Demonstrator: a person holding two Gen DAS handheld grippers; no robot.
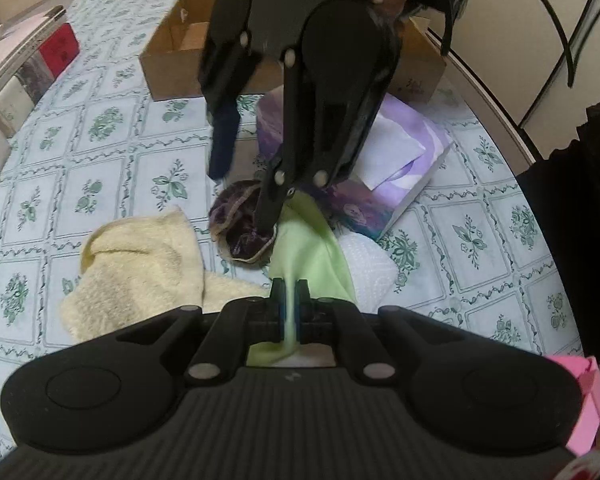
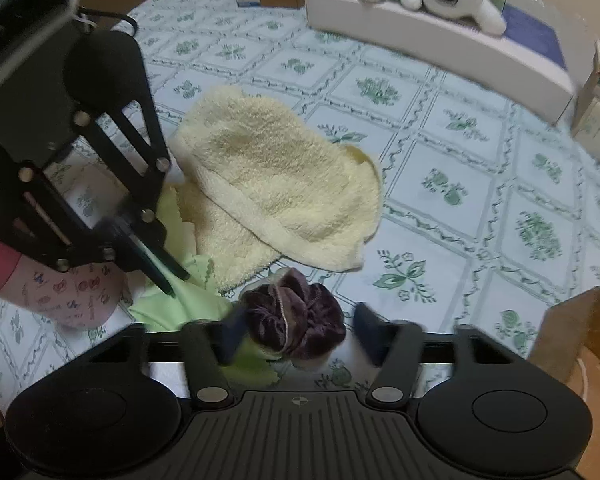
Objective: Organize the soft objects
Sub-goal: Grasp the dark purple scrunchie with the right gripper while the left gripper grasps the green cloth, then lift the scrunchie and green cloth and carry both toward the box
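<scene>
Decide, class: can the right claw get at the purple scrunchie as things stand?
Probably yes. The right claw is open, with the purple scrunchie between its fingers and nothing covering it; the green cloth beside it is pinched by the left claw.

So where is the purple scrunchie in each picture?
Left wrist view: the purple scrunchie lies mid-picture, beside the green cloth.
Right wrist view: it sits low in the middle, between the open right gripper's fingers.
Shared landmark: the yellow towel next to it.
</scene>
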